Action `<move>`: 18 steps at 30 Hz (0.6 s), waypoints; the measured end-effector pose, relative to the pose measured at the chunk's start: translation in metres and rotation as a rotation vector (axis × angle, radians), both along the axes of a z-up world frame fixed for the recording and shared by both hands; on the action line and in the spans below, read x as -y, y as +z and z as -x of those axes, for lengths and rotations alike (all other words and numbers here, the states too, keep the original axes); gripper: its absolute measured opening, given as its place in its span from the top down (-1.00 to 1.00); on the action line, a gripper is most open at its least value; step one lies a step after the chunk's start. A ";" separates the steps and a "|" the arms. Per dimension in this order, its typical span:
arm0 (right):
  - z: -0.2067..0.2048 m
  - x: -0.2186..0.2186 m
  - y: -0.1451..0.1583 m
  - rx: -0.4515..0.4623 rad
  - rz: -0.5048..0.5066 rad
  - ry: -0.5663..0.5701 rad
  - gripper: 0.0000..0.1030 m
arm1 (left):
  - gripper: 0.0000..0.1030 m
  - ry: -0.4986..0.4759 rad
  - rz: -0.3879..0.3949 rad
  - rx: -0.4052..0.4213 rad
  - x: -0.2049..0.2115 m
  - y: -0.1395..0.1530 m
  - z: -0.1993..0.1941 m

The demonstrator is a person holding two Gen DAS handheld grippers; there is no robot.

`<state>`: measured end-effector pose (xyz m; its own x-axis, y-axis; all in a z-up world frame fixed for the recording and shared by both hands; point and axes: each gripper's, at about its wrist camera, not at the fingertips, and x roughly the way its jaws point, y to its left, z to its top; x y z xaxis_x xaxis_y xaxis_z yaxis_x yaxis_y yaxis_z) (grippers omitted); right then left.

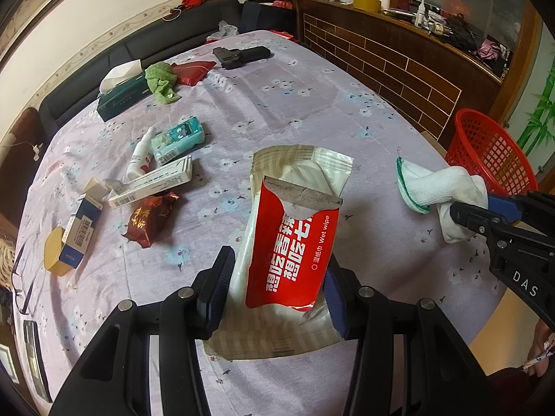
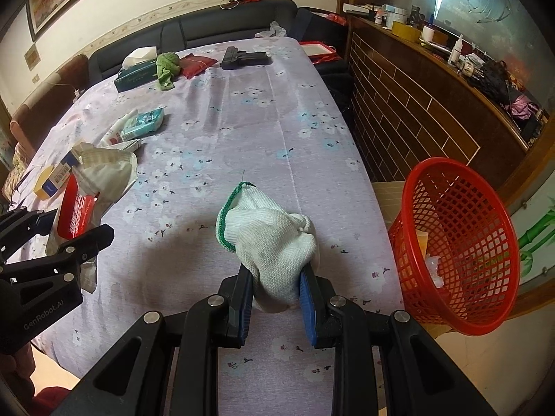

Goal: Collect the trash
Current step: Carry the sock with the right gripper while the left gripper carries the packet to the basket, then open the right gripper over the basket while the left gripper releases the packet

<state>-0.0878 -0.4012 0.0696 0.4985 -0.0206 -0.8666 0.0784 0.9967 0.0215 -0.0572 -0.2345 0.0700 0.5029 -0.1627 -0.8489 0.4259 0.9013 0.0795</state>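
Observation:
My left gripper (image 1: 277, 277) is shut on a red and white wet-wipe packet (image 1: 291, 235), held up above the flowered tablecloth (image 1: 277, 111). The same packet (image 2: 78, 215) shows at the left of the right wrist view, in the left gripper (image 2: 66, 239). My right gripper (image 2: 275, 291) is shut on a balled white glove with a green cuff (image 2: 267, 235), lifted off the cloth. From the left wrist view the glove (image 1: 433, 187) hangs in the right gripper (image 1: 475, 208) near the table's right edge. A red mesh basket (image 2: 461, 242) stands off the table to the right, with scraps inside.
On the left of the table lie a dark red snack wrapper (image 1: 149, 222), small boxes (image 1: 76, 239), a long white box (image 1: 152, 183), a white tube (image 1: 140, 159) and a teal tissue pack (image 1: 180, 138). Farther back are a green tissue box (image 1: 121, 93), a green cloth (image 1: 161, 81), a red pouch (image 1: 192, 69) and a black toy pistol (image 1: 239, 55). A wooden counter (image 1: 399, 62) runs along the right.

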 end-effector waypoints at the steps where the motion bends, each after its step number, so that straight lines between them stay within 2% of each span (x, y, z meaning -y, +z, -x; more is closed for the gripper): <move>1: 0.001 0.001 0.000 0.000 0.001 -0.002 0.50 | 0.08 -0.004 -0.001 0.001 0.002 0.000 0.000; 10: 0.011 0.036 0.002 -0.001 -0.020 -0.086 0.50 | 0.08 -0.088 0.002 0.028 0.040 0.006 0.002; 18: 0.036 0.118 0.017 0.025 -0.042 -0.280 0.50 | 0.07 -0.223 0.039 0.026 0.112 0.015 0.003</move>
<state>-0.1239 -0.5190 0.0865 0.4998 -0.1251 -0.8570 0.3499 0.9343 0.0677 -0.0605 -0.3464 0.0853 0.4726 -0.3050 -0.8268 0.6132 0.7877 0.0599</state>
